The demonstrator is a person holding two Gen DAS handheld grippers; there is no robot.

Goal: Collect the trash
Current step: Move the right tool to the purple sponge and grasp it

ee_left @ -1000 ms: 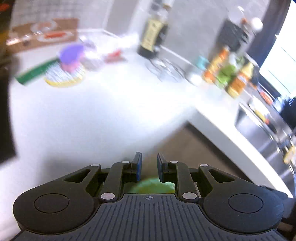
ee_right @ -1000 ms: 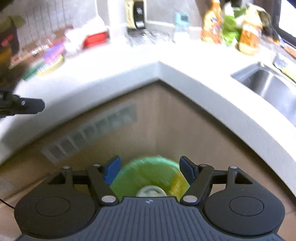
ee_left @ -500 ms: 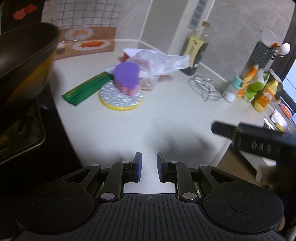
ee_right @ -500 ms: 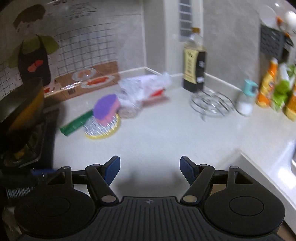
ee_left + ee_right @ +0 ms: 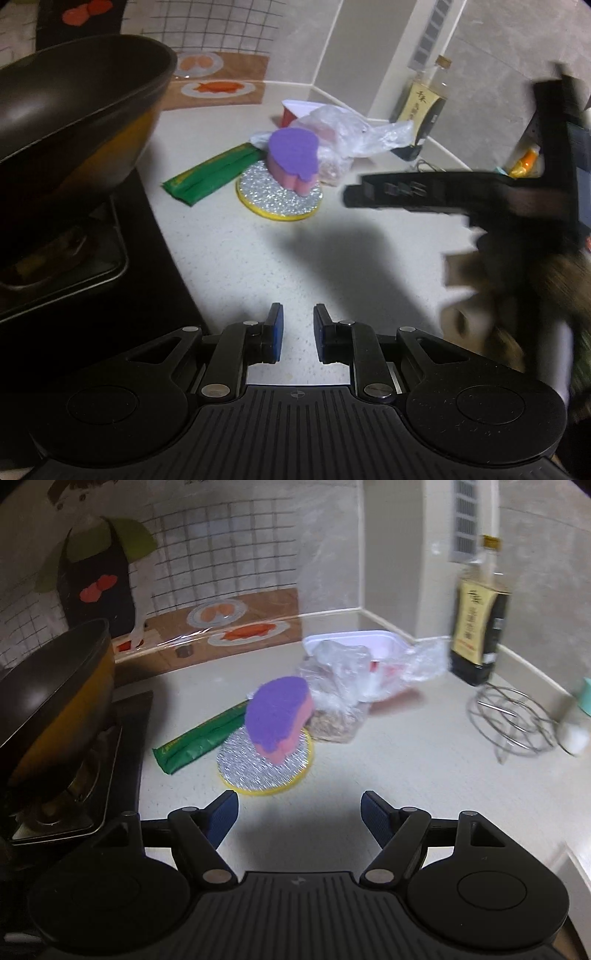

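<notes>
kitchen counter [image 5: 369,775] now replaces the floor bin in view: right gripper [image 5: 298,816] (spread, empty) swings toward the green wrapper [image 5: 199,738], left gripper [image 5: 295,338] nearly closed, empty

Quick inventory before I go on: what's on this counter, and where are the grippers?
Sponge: 1, purple and pink, on the pad.
Pad: 1, silver with yellow rim, mid-counter.
Wrapper: 1, green, left of the pad.
Bag: 1, clear, crumpled, behind the sponge.
Tub: 1, white, behind the bag.
Bottle: 1, dark, right corner.
Rack: 1, wire, right.
Wok: 1, dark, on the stove.
Left gripper: nearly closed, empty.
Right gripper: open, empty.
</notes>
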